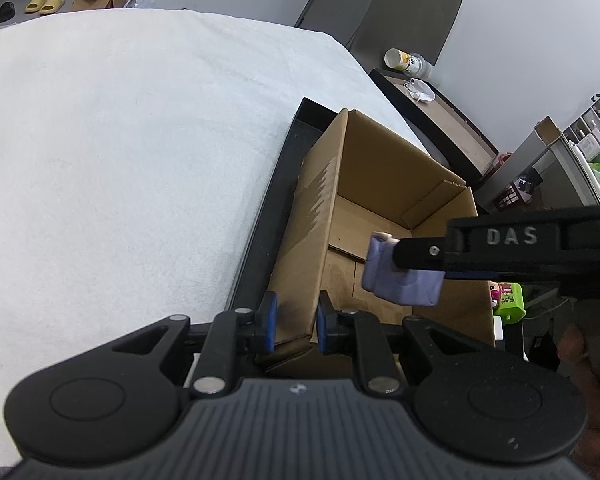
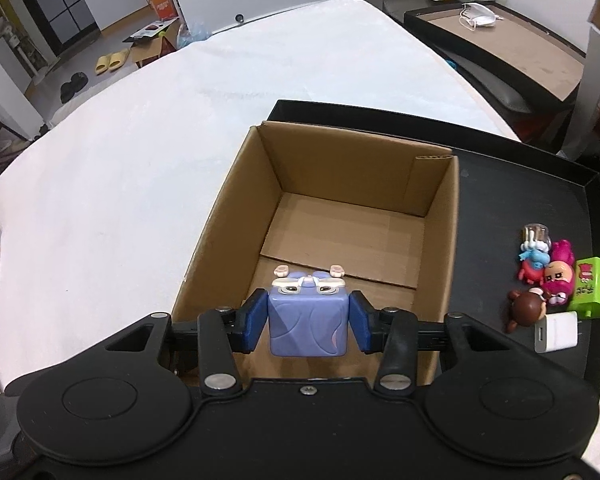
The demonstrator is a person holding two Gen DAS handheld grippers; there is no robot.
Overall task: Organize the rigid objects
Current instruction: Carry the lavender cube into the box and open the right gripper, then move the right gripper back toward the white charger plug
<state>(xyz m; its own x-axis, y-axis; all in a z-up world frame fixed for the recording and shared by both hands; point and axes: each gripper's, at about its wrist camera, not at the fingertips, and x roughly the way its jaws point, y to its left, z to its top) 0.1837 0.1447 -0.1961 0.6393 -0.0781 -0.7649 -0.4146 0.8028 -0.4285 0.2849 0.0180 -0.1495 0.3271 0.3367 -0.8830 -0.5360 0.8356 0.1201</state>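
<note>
Pads of the right gripper (image 2: 309,322) pinch a purple cube toy (image 2: 307,320) on its two flat sides, face end pointing away, and it hangs over the near part of an open cardboard box (image 2: 446,216) whose floor looks bare. Just to that gripper's left, the left gripper (image 1: 295,323) is pressed onto the box's near wall, one blue pad outside and one inside, steadying it. My advice: lower the toy well below the rim before spreading the pads, and set it toward a corner so later pieces have room. Keep the left grip firm so the box cannot slide on the black tray (image 2: 592,200). Off to the right gripper's right wait the small figures (image 2: 548,276), a green box (image 2: 592,286) and a white charger (image 2: 558,332).
</note>
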